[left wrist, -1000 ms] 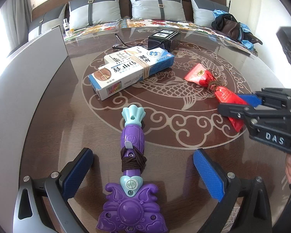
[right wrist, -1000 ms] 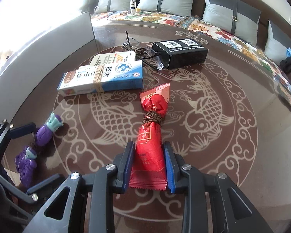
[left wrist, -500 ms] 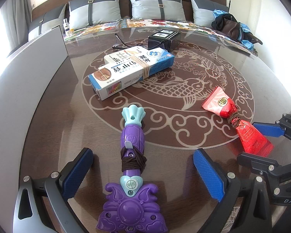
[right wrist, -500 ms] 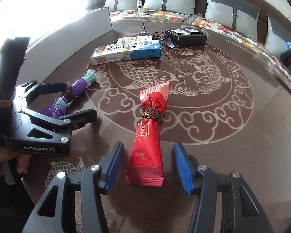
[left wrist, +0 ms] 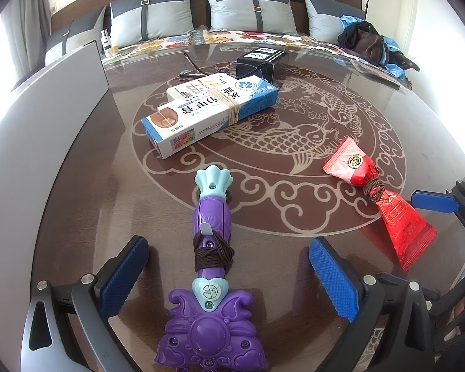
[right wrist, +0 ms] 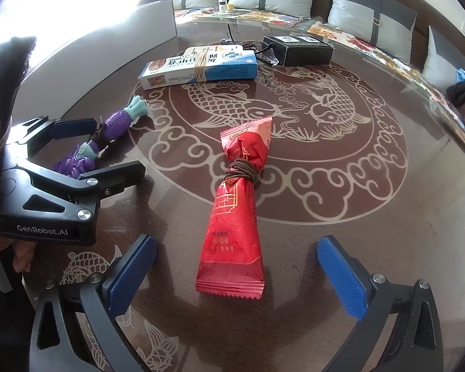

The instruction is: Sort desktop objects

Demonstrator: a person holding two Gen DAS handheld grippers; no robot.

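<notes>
Readable lettering on the gripper and the packages

"GenRobot.AI" stands in white on the black body of the left gripper (right wrist: 102, 152), seen from the right wrist view. The blue-and-white box (left wrist: 210, 110) carries large Chinese characters, seen upside down, and a round blue cross emblem. The red snack packet (right wrist: 237, 214) bears small gold print, too fine to read.

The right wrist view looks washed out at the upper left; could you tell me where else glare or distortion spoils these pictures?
Right wrist view: window light blows out the upper left; table edges bow from fisheye. Left wrist view: both side edges are overexposed, and the glass top reflects the cushions near the black box.
</notes>
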